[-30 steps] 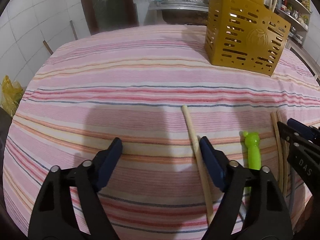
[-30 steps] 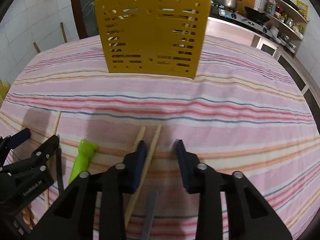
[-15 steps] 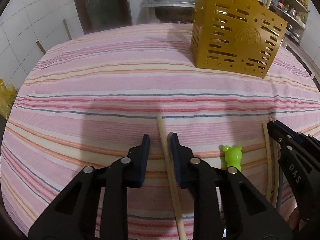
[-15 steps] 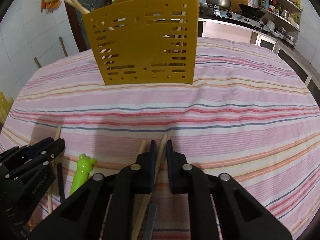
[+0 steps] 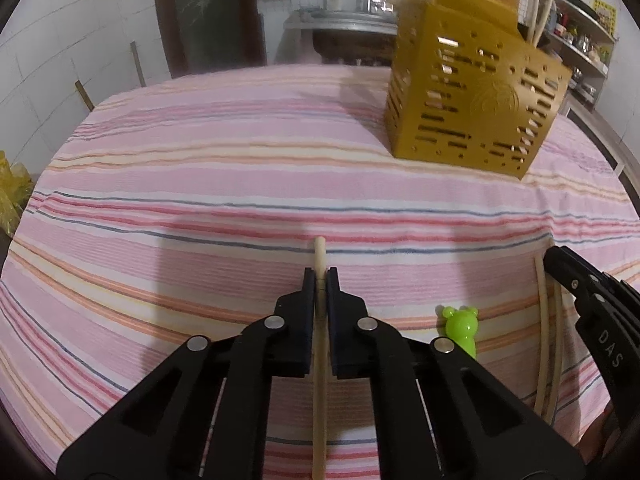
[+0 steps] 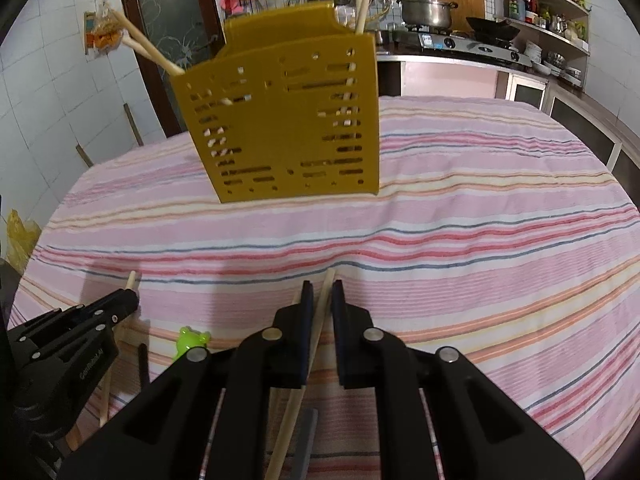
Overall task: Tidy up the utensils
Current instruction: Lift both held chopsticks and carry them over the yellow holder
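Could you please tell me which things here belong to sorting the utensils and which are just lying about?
Part of the job:
- chopstick in the left tongs
- chopstick in the right tongs
- green frog-topped utensil
- yellow holder

Just lying about:
- striped tablecloth
- pot
- wok

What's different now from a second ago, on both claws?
Both claws have just been closing. The left claw is now shut on a wooden chopstick it had straddled; the right claw is shut on another chopstick. Unchanged: the yellow holder, the green frog-topped utensil and the striped cloth.
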`<state>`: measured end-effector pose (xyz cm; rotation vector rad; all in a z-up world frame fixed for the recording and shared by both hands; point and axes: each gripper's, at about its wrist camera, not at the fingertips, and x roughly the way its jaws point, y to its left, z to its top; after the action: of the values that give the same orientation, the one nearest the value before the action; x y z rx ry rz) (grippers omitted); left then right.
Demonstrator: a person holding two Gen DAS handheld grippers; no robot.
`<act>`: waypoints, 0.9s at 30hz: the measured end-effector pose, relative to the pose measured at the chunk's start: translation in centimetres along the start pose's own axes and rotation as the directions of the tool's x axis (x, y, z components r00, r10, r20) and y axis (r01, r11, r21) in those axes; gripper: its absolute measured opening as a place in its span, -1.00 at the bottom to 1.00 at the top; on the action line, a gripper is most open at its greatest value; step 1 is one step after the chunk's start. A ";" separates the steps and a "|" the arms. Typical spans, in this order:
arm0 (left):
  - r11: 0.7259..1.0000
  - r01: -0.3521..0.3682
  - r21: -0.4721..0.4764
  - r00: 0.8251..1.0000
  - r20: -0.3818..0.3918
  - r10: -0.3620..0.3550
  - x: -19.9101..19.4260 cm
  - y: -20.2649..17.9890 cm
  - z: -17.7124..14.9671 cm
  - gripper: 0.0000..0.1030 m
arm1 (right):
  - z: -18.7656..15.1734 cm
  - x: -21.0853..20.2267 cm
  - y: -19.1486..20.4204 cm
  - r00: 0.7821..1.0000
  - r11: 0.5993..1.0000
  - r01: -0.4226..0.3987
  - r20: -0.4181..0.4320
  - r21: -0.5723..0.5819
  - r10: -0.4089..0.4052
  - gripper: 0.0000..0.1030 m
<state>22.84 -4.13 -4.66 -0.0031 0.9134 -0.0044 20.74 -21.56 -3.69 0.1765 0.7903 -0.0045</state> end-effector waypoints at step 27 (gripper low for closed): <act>0.997 0.061 -0.054 0.960 0.278 -0.044 -7.7 2.7 0.7 -0.92 | 0.7 -6.4 -1.2 0.953 0.994 -0.107 0.285 0.010 0.099 -0.90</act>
<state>18.74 -1.38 1.84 -0.0836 0.6326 -0.0243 16.65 -23.28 1.16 0.2357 0.4928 0.0576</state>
